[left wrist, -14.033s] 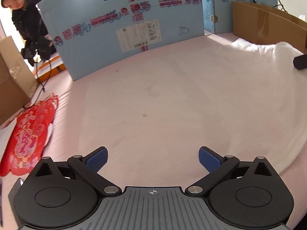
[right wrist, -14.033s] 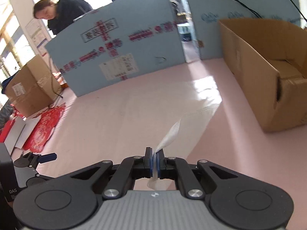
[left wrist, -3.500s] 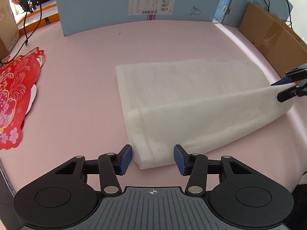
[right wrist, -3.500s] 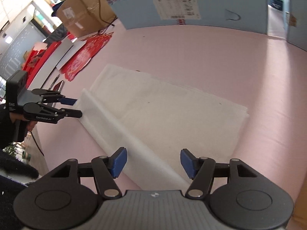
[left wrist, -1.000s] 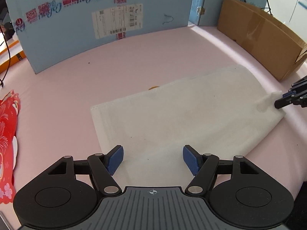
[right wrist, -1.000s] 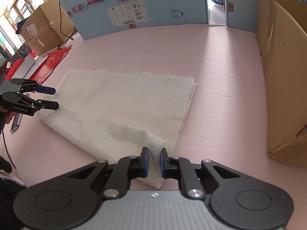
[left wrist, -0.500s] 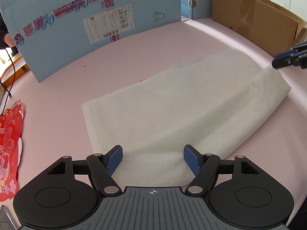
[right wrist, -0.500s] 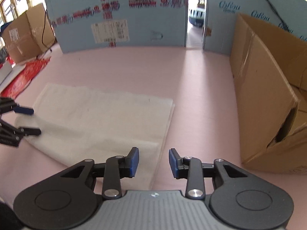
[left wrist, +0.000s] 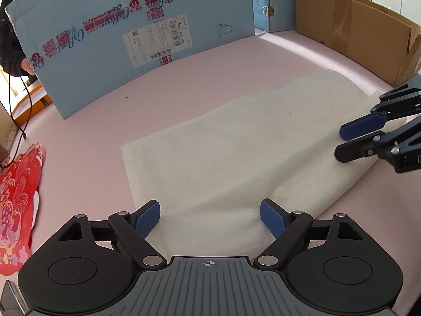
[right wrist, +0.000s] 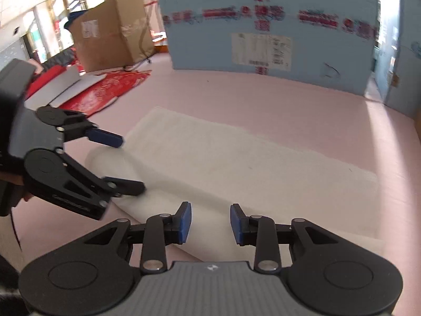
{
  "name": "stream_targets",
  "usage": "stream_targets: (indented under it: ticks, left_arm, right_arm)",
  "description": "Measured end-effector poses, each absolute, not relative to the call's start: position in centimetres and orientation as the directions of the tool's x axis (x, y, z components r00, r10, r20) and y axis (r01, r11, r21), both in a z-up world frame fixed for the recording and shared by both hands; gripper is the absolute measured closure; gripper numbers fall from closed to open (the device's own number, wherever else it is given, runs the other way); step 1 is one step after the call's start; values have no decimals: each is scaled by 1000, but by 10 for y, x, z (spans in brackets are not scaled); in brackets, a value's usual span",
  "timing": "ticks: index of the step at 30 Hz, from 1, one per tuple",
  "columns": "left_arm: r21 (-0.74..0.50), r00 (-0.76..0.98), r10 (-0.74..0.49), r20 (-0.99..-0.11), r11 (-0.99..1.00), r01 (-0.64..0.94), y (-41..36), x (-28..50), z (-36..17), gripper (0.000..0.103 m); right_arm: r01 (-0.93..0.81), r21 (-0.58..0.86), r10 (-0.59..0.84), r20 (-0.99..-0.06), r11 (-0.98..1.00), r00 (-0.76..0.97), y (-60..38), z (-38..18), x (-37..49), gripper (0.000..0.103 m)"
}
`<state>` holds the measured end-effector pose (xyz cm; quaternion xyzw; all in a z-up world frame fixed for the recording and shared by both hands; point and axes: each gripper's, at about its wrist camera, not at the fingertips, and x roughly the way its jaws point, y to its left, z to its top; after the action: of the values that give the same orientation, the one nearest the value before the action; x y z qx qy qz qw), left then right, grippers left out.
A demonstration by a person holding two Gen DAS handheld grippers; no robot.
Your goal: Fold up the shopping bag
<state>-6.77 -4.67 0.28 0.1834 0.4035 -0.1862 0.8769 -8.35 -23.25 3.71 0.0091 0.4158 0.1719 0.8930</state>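
Note:
The white shopping bag (left wrist: 236,152) lies folded in a long band on the pink tabletop (left wrist: 210,79). My left gripper (left wrist: 210,220) hovers over the bag's near end. Its jaws are opening wide, with fabric below them and the pads touching nothing. My right gripper (right wrist: 210,222) sits over the bag's (right wrist: 250,163) front fold. Its jaws stand apart and are closing slightly, and the pads do not press the fabric. Each gripper shows in the other's view: the right gripper (left wrist: 342,143) at the bag's right end, the left gripper (right wrist: 129,163) close by on the left.
A blue cardboard panel (left wrist: 147,39) stands along the back of the table. A brown cardboard box (left wrist: 355,26) stands at the right. A red paper decoration (left wrist: 15,205) lies at the left edge. A person in dark clothing (left wrist: 10,13) stands behind the panel's left end.
My right gripper let go of the bag's corner, opened, and swung left toward my left gripper. The left jaws spread wider. The lifted corner has dropped and the bag lies flat.

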Motion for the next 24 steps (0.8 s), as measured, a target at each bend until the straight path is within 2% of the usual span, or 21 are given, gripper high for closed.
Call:
stream_targets:
  ticks: [3,4,5,6,10,13,15,17,20,22,24]
  left_arm:
    - [198,617,-165,-770,856,477,-49,-68,5,16]
    - [232,635,-153,-757,846,480,-52,-71,7,18]
    - [253,649,-153,-745,836,487,-54,-74,11,26]
    - [268,662,-174,-729,818,510,-58,-79,17,29]
    - [305,649,-326,-687,681,665,-82,-109,46,29]
    - [336,591,-374,-715,557,759,-102,-120,42,28]
    - [320,543,-360,-758,520,792,-110,-115,32,28]
    - [222,485,-357,-798,574,788,-110,-97,34,23]
    - [40,384,-378,-842,667,744,-101,-61,46,13]
    - [46,372,-364,-854,659,751,-98,-52,48,9]
    - [50,358,-356,-863,646,762,-98,-49,47,7]
  right_arm:
    - [-216,162,264,-735,963,625,-257,37,-94,70]
    - [-204,145,243,-737,968,631,-262,38,-97,70]
    - [-201,139,237,-737,970,633,-265,38,-98,69]
    - [-200,138,236,-737,970,634,-266,37,-99,67]
    - [-211,130,237,-736,969,634,-262,36,-99,57]
    - [-229,111,234,-737,967,634,-257,36,-97,54]
    - [-245,108,243,-739,964,628,-257,37,-96,53]
    - [-268,107,256,-740,958,621,-259,40,-96,51]
    - [-330,85,282,-737,940,614,-265,50,-103,34]
    - [-391,23,279,-740,920,612,-266,56,-111,25]
    - [-446,-53,256,-756,893,602,-262,57,-117,24]
